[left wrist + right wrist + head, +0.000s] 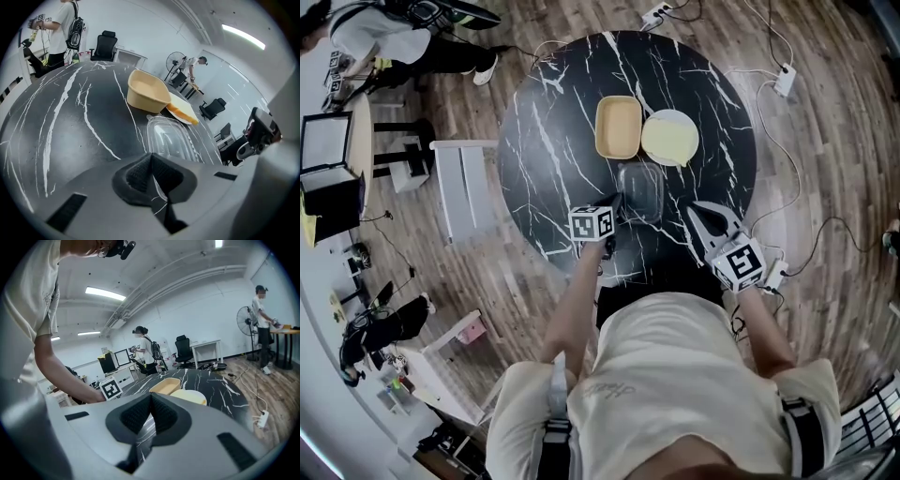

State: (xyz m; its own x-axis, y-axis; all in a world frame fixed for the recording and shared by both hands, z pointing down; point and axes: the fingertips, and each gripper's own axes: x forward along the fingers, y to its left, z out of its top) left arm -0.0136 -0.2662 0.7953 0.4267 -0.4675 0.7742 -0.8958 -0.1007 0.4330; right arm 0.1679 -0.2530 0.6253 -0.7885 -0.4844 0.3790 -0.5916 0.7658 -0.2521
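On the round black marble table (548, 141) a clear plastic container (642, 192) lies near the front edge. My left gripper (616, 202) is at its left rim. In the left gripper view the jaws (151, 159) are shut on the thin near rim of that clear container (168, 138). Behind it stand a yellow rectangular tub (618, 127) (146, 91) and a pale yellow round lid (670, 137). My right gripper (694, 210) is to the right of the clear container, apart from it, shut (151, 398) with nothing between its pads.
A white bench (464, 183) stands left of the table. Power strips (784, 82) and cables lie on the wooden floor to the right and behind. A person (384, 37) sits at the far left. Office chairs (104, 44) and a fan (174, 61) stand beyond the table.
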